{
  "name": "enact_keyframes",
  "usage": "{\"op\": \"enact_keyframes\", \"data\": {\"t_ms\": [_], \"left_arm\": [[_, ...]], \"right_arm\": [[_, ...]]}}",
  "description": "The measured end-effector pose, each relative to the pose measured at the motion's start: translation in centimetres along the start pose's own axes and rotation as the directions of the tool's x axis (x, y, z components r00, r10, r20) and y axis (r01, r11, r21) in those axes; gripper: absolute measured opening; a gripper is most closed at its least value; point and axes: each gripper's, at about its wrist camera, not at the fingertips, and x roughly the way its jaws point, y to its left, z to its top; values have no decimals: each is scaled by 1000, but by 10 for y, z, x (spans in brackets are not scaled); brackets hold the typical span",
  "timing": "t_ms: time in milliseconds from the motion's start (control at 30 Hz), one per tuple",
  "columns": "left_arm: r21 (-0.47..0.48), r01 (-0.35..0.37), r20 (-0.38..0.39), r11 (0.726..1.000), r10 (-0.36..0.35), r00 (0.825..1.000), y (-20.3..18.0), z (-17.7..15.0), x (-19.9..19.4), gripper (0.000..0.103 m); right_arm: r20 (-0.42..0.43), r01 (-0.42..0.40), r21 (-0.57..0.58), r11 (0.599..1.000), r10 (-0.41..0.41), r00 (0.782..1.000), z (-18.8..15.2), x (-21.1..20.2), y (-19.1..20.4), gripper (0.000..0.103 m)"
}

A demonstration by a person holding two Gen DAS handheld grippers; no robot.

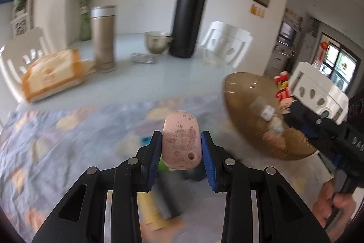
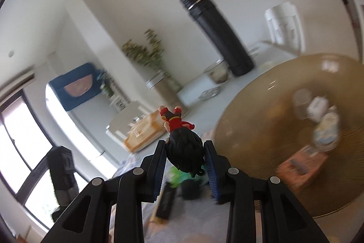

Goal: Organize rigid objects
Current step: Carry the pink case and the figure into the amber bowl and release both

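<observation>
- White walls carry framed pictures behind a pale table, part of it covered by a patterned cloth; three white chairs stand around it in the left wrist view.
- Left gripper: its two blue-padded fingers clamp one pink, worn case by its sides, held above the cloth.
- Right gripper: clenched on one small figurine with black hair and red clothes, gripped at the head, its feet pointing away from the camera.
- One round amber glass plate lies just right of both grippers; several small items rest on it, too blurred to count.
- Far side of the table: one tall black flask, one beige tumbler, one metal bowl, one vase of green sprigs.
- One orange-and-white packet lies at the left.
- Beneath the grippers lie dark and green objects, blurred.
</observation>
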Motion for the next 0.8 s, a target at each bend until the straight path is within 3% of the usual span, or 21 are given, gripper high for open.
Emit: {"op": "enact_keyframes", "data": {"t_ms": [100, 267, 400, 600, 633, 667, 700, 733, 767, 800], "left_arm": [[30, 25, 4, 999, -26, 1000, -24, 10, 10, 32], [55, 83, -12, 995, -83, 996, -55, 19, 28, 32], [70, 124, -19, 990, -123, 992, -76, 25, 39, 32], [119, 150, -25, 982, -148, 989, -101, 29, 48, 32], [126, 146, -22, 981, -145, 989, -103, 29, 48, 37], [128, 140, -15, 982, -140, 990, -104, 29, 48, 54], [127, 138, -8, 982, -138, 990, -104, 29, 47, 80], [125, 136, -1, 983, -137, 991, -103, 28, 45, 93], [124, 137, 2, 983, -138, 990, -102, 28, 44, 102], [120, 136, 7, 983, -138, 990, -100, 28, 42, 102]], "right_arm": [[21, 27, 51, 998, -28, 999, 7, -9, -17, 33], [49, 165, 62, 984, -168, 985, 18, -23, -37, 33], [52, 149, 151, 977, -158, 986, 23, -31, -61, 33], [40, 156, 145, 977, -163, 986, 26, -30, -63, 34], [43, 148, 147, 978, -156, 987, 27, -29, -62, 40], [54, 120, 147, 982, -129, 990, 27, -30, -61, 58], [69, 101, 144, 984, -112, 991, 28, -31, -58, 68], [82, 93, 136, 986, -104, 991, 28, -32, -53, 83], [94, 89, 123, 988, -101, 990, 29, -33, -47, 93], [104, 94, 110, 990, -105, 989, 29, -35, -43, 97]]}}
